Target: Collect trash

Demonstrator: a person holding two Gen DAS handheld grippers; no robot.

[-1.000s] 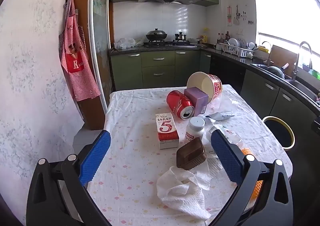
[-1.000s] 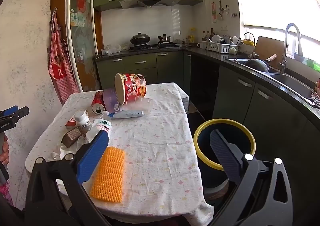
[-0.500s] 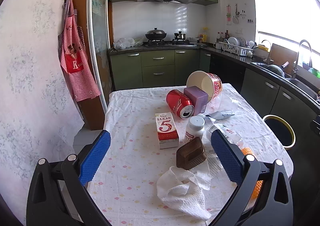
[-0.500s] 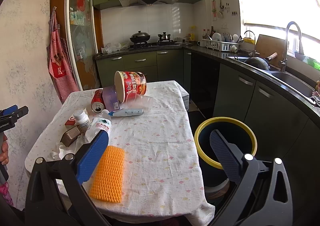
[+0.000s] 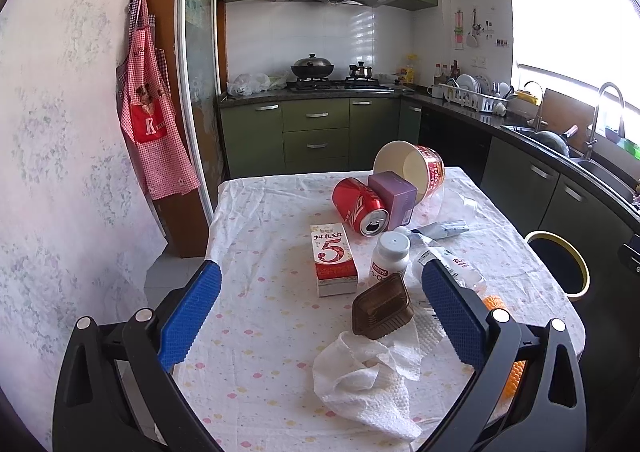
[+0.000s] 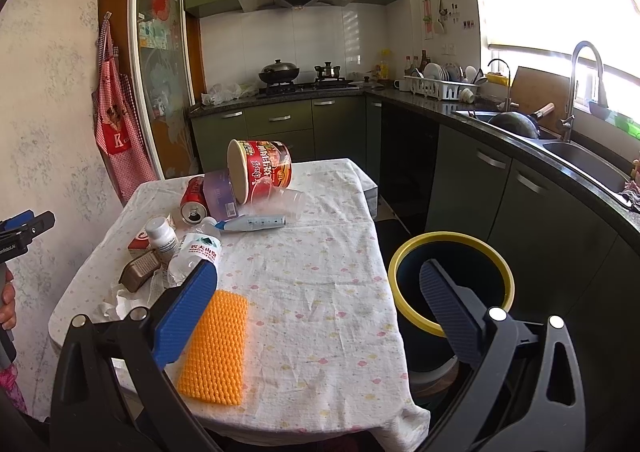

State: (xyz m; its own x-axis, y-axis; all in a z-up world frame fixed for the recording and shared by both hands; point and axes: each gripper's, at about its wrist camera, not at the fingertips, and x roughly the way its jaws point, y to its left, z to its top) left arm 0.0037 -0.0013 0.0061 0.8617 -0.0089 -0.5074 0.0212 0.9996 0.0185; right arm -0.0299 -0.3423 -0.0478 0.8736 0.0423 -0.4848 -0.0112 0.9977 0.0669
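Note:
Trash lies on the table [image 5: 256, 252]: a red can [image 5: 358, 206], a purple box [image 5: 394, 196], a noodle cup [image 5: 412, 168] on its side, a red and white carton [image 5: 333, 258], a white pill bottle [image 5: 390, 256], a brown plastic tray [image 5: 382, 306], a crumpled paper towel [image 5: 368, 376] and a clear water bottle [image 6: 194, 256]. An orange pad [image 6: 216, 348] lies near the table's front edge. A dark bin with a yellow rim [image 6: 452, 280] stands right of the table. My left gripper [image 5: 320, 316] is open and empty over the near table. My right gripper [image 6: 316, 312] is open and empty, between pad and bin.
A blue and white tube [image 6: 254, 222] and a clear plastic cup [image 6: 286, 200] lie beside the noodle cup. Green cabinets, a stove [image 5: 332, 82] and a sink counter [image 6: 560, 148] run behind and to the right. A red apron [image 5: 154, 120] hangs on the left wall.
The right wrist view has shifted slightly, with the table and bin sitting a little differently in frame. The left gripper has barely moved. Both stay open.

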